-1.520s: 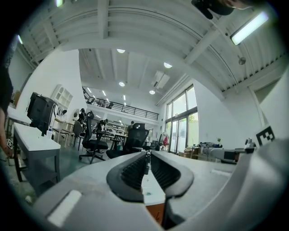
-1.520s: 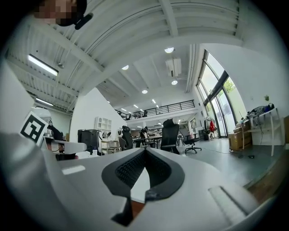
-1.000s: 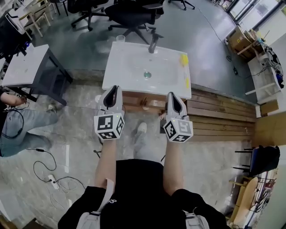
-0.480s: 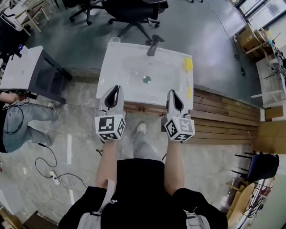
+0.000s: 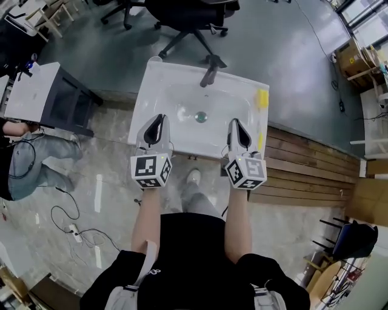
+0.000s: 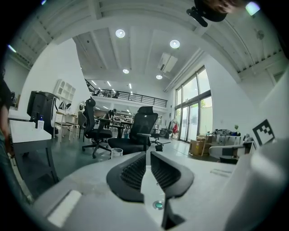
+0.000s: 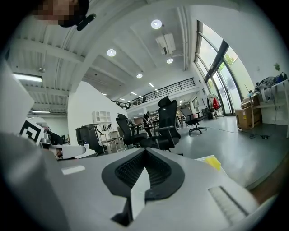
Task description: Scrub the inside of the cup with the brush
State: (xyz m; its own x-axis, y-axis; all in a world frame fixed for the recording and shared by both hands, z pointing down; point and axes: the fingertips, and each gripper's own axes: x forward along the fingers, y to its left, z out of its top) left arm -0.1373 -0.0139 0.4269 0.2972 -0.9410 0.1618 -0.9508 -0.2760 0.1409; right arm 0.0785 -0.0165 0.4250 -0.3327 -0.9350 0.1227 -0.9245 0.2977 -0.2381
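A clear cup (image 5: 156,60) stands on the back left corner of the white sink (image 5: 163,85); it also shows as a small cup (image 6: 116,153) in the left gripper view. A yellow block (image 5: 262,98) lies on the sink's right rim, with a thin yellowish strip (image 5: 259,140) nearer me; I cannot tell which is the brush. My left gripper (image 5: 156,124) hangs over the sink's front left edge, jaws all but together and empty. My right gripper (image 5: 236,127) is over the front right edge, shut and empty. Both stand far from the cup.
A dark faucet (image 5: 208,71) stands at the back of the basin, above the drain (image 5: 200,116). Black office chairs (image 5: 188,18) stand behind the sink. A dark-sided table (image 5: 42,97) and a seated person's legs (image 5: 30,163) are to the left. Wooden planks (image 5: 309,169) lie right.
The person has stepped toward the sink. Both grippers moved forward from over the floor to above the sink's front edge. The jaws have not changed.
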